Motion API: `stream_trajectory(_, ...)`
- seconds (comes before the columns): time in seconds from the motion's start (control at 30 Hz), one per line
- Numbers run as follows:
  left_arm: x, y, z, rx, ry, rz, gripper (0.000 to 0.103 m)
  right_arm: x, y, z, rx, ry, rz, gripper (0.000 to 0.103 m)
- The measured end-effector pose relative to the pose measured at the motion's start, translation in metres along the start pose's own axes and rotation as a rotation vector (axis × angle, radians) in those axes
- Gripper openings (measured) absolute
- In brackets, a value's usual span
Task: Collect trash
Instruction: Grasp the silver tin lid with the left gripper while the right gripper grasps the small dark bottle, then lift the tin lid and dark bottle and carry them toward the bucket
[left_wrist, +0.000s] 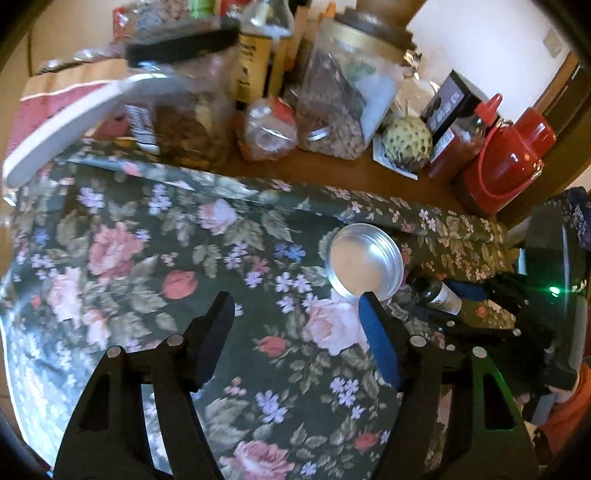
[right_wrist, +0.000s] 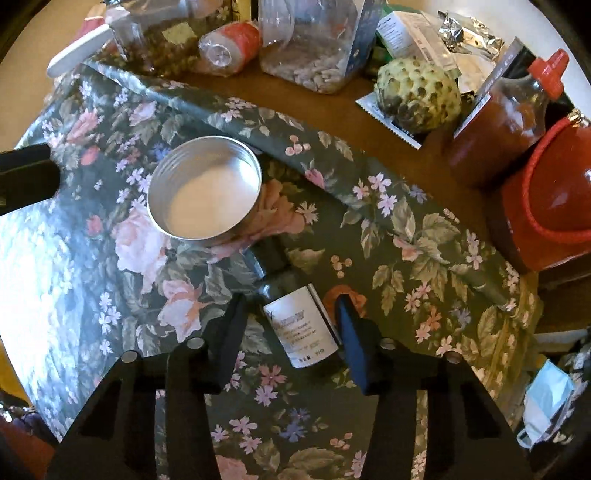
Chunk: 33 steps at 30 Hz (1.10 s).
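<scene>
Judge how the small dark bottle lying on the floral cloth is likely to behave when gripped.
The small dark bottle lies on its side, so a nudge would probably roll it. Its round, glossy body looks hard and may slip between the pads. The right hand-held gripper straddles its labelled middle, which should limit tilting once it closes.

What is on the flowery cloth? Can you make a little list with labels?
cloth: flowery tablecloth
tin: open metal can, upright, looks empty
bottle: small dark bottle with white label, lying down, beside the can
right gripper: jaws either side of the bottle, grip unclear
left gripper: open, nothing between its jaws, near the can
behind: green bumpy fruit, red sauce bottle
</scene>
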<state>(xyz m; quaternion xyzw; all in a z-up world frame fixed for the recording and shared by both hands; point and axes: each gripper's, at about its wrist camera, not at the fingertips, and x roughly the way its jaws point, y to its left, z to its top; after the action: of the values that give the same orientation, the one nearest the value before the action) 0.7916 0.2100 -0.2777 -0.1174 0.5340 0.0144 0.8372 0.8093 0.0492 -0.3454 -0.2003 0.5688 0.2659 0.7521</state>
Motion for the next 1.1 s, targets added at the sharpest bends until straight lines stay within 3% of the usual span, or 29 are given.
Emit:
stream_trajectory(0.03, 0.006, -0.002, 0.002, 0.004, 0.008, 0.003, 0.070, -0.001, -0.002, -0.002, 0.011, -0.004, 0.010, 0.032)
stream_trajectory(0.33, 0.046, -0.022, 0.015, 0.039, 0.060, 0.033, 0.048, -0.016, -0.021, -0.030, 0.183, -0.055, 0.053, 0.026)
stream_trajectory(0.4, 0.053, -0.026, 0.017, 0.042, 0.068, 0.045, 0.034, -0.028, -0.030, -0.041, 0.238, -0.078, 0.062, 0.026)
stream_trajectory(0.53, 0.066, -0.031, 0.021, 0.042, 0.066, 0.081, 0.028, -0.057, -0.048, -0.061, 0.348, -0.141, 0.066, 0.026)
stream_trajectory(0.67, 0.076, -0.037, 0.024, 0.035, 0.050, 0.109, 0.005, -0.087, -0.068, -0.084, 0.436, -0.200, 0.064, 0.026)
stream_trajectory(0.83, 0.069, -0.048, 0.023, 0.049, 0.028, 0.116, 0.002, -0.120, -0.083, -0.096, 0.486, -0.264, 0.035, 0.026)
stream_trajectory(1.1, -0.002, -0.072, 0.004, 0.092, -0.092, 0.103, 0.000, -0.153, -0.086, -0.107, 0.514, -0.353, 0.013, 0.026)
